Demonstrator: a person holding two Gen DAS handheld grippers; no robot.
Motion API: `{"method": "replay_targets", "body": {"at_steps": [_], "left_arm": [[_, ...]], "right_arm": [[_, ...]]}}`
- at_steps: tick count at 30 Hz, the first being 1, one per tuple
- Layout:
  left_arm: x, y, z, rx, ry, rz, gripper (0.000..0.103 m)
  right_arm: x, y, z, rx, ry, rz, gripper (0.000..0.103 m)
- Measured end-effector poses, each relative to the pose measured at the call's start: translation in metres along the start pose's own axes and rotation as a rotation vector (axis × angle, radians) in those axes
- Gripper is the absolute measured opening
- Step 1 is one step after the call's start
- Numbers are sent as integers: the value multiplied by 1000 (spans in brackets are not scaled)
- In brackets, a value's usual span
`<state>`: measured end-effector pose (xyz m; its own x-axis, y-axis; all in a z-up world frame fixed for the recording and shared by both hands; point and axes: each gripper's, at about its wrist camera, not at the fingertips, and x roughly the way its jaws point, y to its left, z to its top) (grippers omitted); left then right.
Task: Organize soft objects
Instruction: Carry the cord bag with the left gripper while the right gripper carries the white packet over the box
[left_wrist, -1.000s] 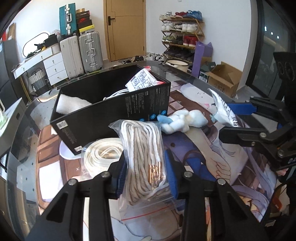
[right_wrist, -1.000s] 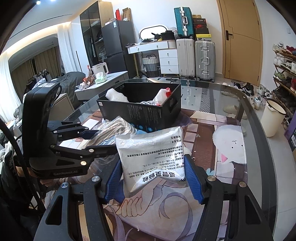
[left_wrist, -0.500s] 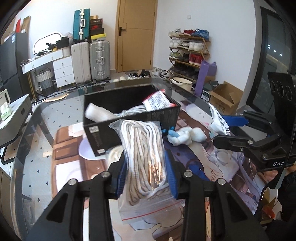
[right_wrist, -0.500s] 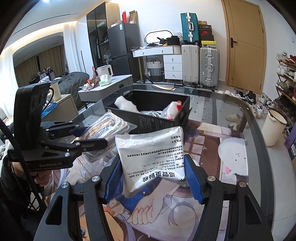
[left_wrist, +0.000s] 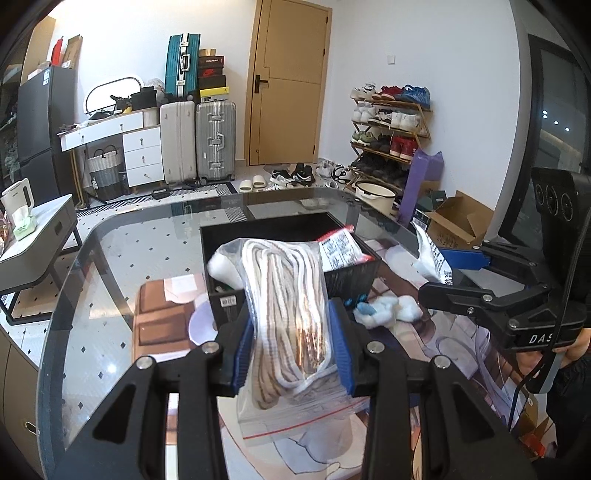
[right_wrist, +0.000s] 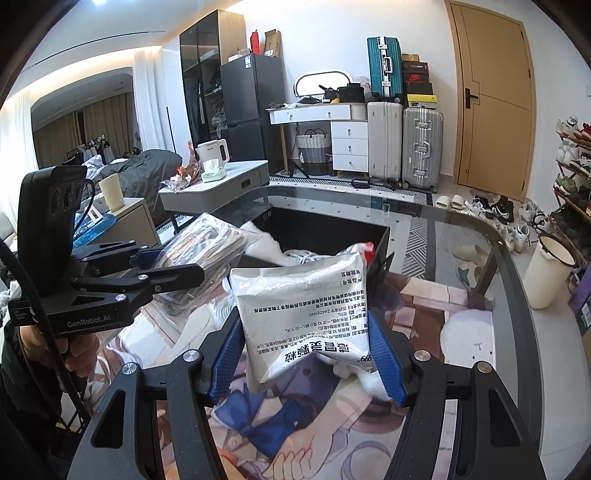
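**Two soft packs held over the table, box already part-filled**

Nearest the lens, the left gripper has its blue-padded fingers clamped on a clear zip bag of coiled cream-and-tan cord, held clear of the table. Beside it, the right gripper squeezes a silver foil pouch printed with black text, its pads pressing both edges so the pouch bows between them. Below both lies the glass-topped table with a printed cartoon mat, where a small blue-and-white plush toy sits loose, just beside the box. Farther on stands the open black cardboard box, which holds a white fluffy bundle, a coil of white cable and a red-topped printed packet. Beyond are suitcases, a shoe rack and a wooden door. Judged from this, the sorting looks well under way: several items are boxed, two are in hand and apparently bound for the box, and the plush at least remains on the table.
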<state>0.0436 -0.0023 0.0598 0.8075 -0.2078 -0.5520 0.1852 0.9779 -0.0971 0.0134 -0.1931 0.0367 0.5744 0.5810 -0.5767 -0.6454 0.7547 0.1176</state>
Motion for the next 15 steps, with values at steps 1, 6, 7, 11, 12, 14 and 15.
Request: {"method": "replay_targets", "body": {"at_steps": [1, 6, 7, 11, 12, 14, 15], "left_arm": [[0, 1, 1, 1, -2, 3, 37], [2, 6, 11, -4, -18, 17, 37], [3, 6, 12, -5, -21, 18, 37], [6, 8, 19, -4, -33, 18, 37], [6, 8, 21, -3, -35, 18, 37], [8, 8, 24, -1, -36, 18, 37], [9, 9, 25, -1, -38, 17, 37]], "right_arm": [[1, 0, 2, 1, -2, 2, 65], [7, -2, 13, -1, -16, 5, 65], [8, -3, 16, -2, -18, 4, 65], [12, -4, 23, -3, -28, 4, 65], [11, -4, 25, -3, -32, 4, 65], [13, -5, 29, -3, -34, 5, 65], [14, -5, 30, -3, -35, 3, 65]]}}
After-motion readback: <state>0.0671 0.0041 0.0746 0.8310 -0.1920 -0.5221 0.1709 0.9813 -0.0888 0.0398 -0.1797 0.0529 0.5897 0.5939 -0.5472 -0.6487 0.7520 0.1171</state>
